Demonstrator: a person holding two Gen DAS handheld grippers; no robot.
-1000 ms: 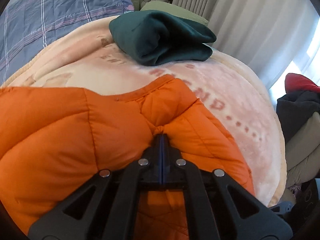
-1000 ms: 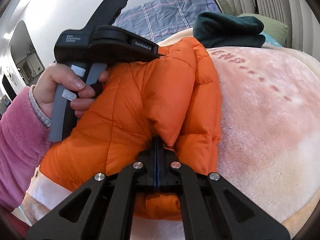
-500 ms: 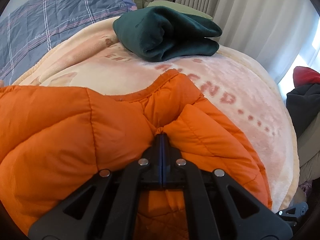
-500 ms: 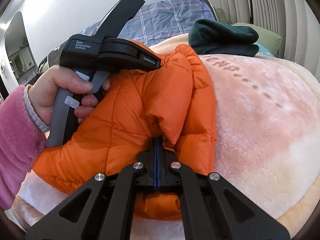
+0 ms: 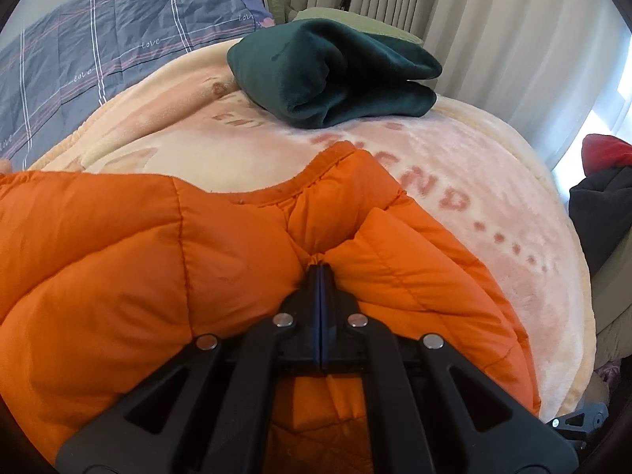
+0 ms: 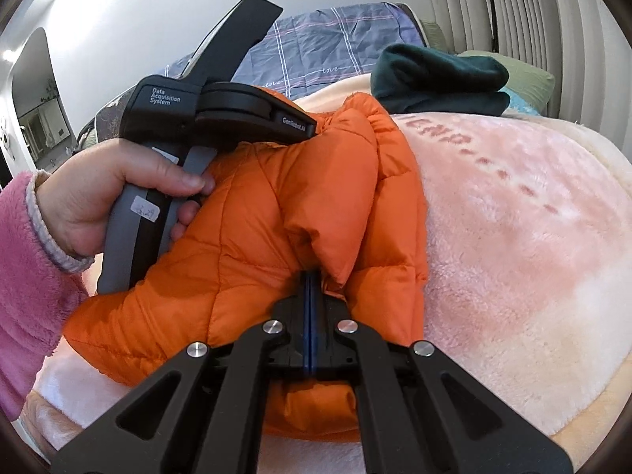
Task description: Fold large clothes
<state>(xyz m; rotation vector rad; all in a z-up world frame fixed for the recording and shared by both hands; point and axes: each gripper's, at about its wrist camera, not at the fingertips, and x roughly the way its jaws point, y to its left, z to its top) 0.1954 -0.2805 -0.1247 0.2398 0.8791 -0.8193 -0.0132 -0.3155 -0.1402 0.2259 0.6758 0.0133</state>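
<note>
Left gripper clenched on a pinch of the puffy quilted orange down jacket, jaws together with fabric bunched at the tips. Right gripper likewise clamped on a fold of the same jacket, fabric puckering around its closed tips. The jacket lies bundled on the fluffy pink-and-cream plush blanket with red lettering, which covers the bed; in the right wrist view the jacket's nearer edge sits close to the blanket's near side.

In the right wrist view, against the jacket's left side, a person's hand in a pink fleece sleeve grips the grey-and-black handle of the left gripper, whose nose pokes into the jacket's far top fold.

Beyond the jacket, apart from it, a folded dark green fleece garment rests on the blanket. Behind that, an olive green pillow. Far left of the jacket, a blue-grey plaid bedsheet. Pale pleated curtains at the back. Far right of the jacket, off the bed, a dark and red clothes pile.
</note>
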